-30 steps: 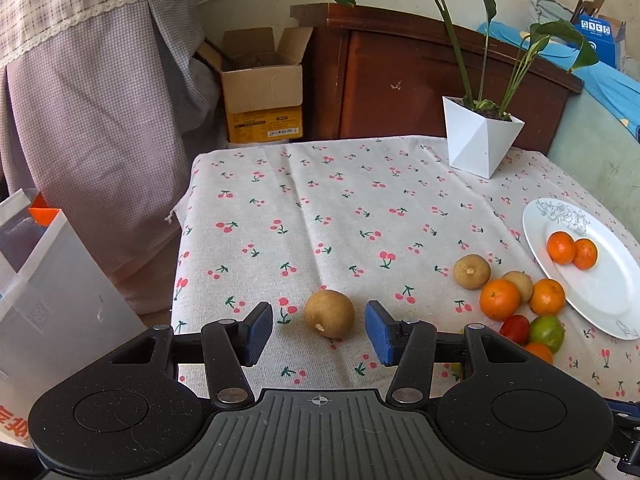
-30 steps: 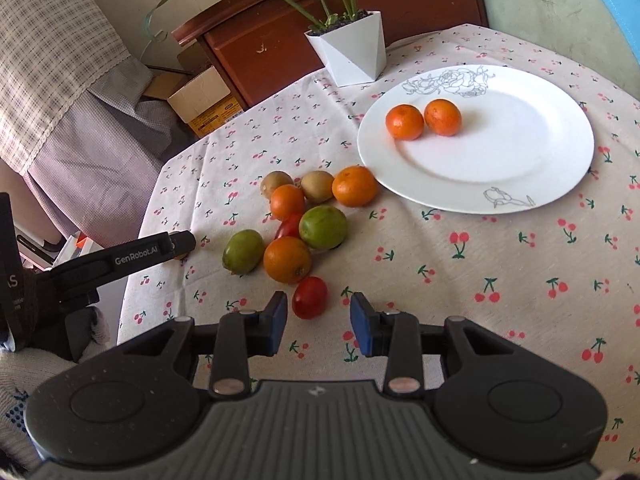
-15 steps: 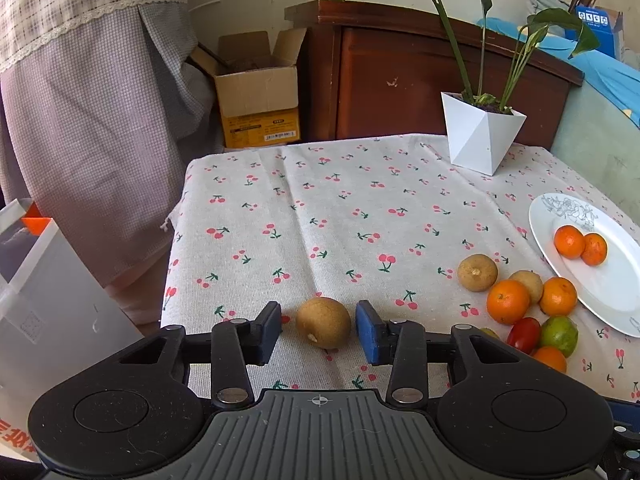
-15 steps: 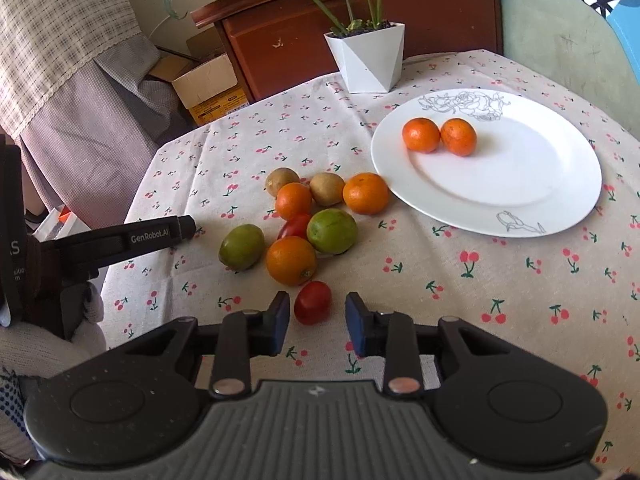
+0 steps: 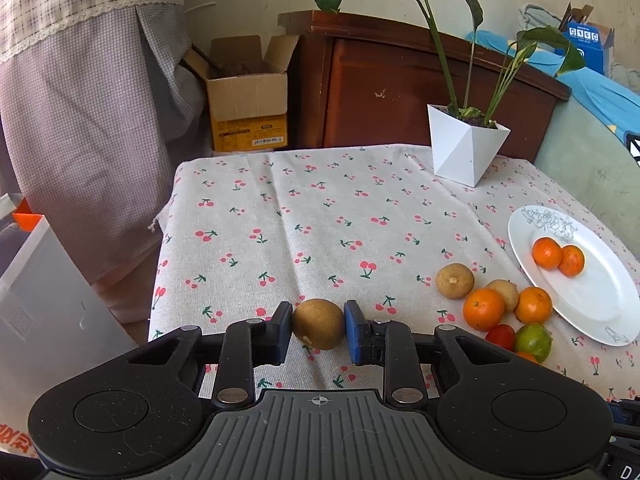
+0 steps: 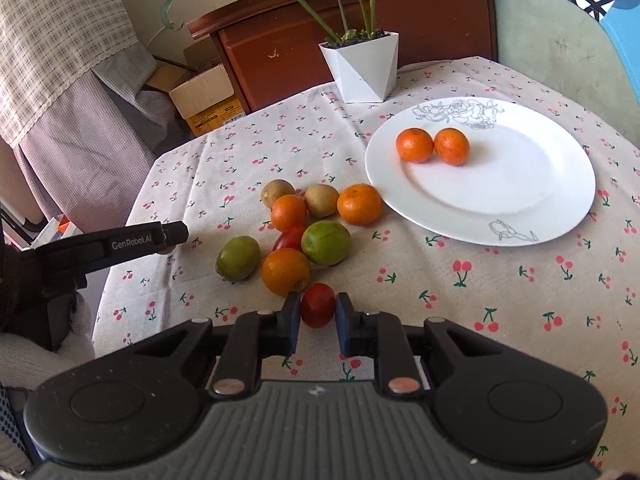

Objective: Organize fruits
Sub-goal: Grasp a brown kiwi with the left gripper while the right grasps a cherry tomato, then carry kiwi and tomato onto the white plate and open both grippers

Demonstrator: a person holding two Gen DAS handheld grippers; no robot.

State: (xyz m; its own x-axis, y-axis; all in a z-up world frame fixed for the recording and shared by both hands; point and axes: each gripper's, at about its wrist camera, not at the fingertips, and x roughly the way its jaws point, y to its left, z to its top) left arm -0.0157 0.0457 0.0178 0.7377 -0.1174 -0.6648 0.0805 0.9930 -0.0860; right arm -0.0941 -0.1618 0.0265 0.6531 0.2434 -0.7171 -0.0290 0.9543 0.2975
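A brown kiwi lies on the cherry-print cloth between the pads of my left gripper. Its jaws are closing and both pads touch the kiwi. My right gripper is shut on a small red tomato at the near edge of a fruit pile. That pile holds oranges, green fruits, two kiwis and another tomato. A white plate to the right carries two oranges. One finger of the left gripper shows at the left in the right wrist view.
A white faceted plant pot stands at the table's far side, before a wooden cabinet. An open cardboard box sits on the floor beyond the table. A white bag stands off the table's left edge.
Both grippers closed in: the left pads came onto the kiwi, the right pads onto the red tomato. Neither hand shifted much.
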